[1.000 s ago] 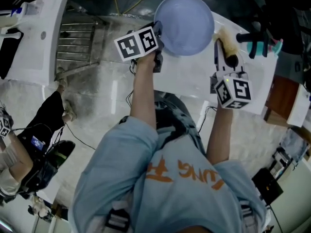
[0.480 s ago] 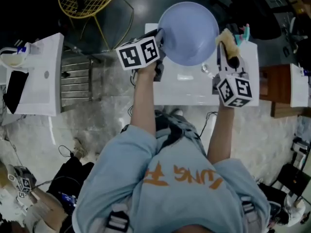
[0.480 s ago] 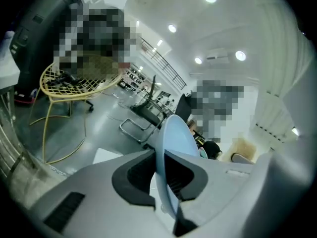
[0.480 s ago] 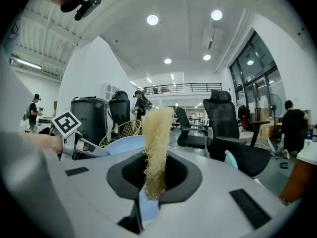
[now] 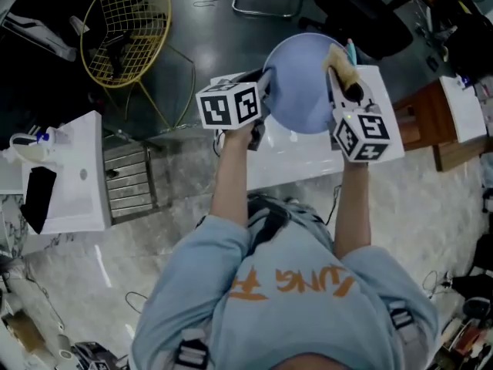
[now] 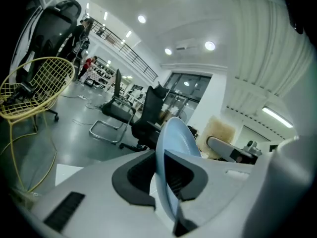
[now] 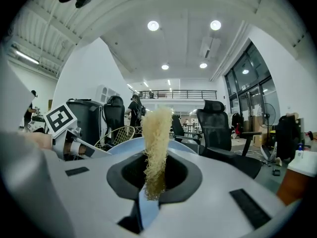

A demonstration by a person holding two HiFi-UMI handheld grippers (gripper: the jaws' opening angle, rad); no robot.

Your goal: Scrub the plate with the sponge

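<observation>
A pale blue plate [image 5: 302,82] is held up in the air above the white table [image 5: 308,156], and my left gripper [image 5: 263,85] is shut on its left rim. In the left gripper view the plate [image 6: 174,148] stands on edge, clamped between the two jaws. My right gripper [image 5: 339,72] is shut on a yellow fibrous sponge [image 5: 339,62] at the plate's right edge. In the right gripper view the sponge [image 7: 156,145] sticks up from the jaws, with the plate [image 7: 124,150] just behind it and the left gripper's marker cube [image 7: 61,119] at the left.
A yellow wire chair [image 5: 127,31] stands on the dark floor at the upper left. A white sink unit [image 5: 69,183] with a metal rack [image 5: 129,179] sits at the left. A wooden cabinet [image 5: 431,122] stands right of the table. Black office chairs [image 6: 148,115] stand beyond.
Both grippers have lifted, carrying the plate and the sponge with them. The sponge has come in from the right and now sits against the plate's right edge. The head view has swung round.
</observation>
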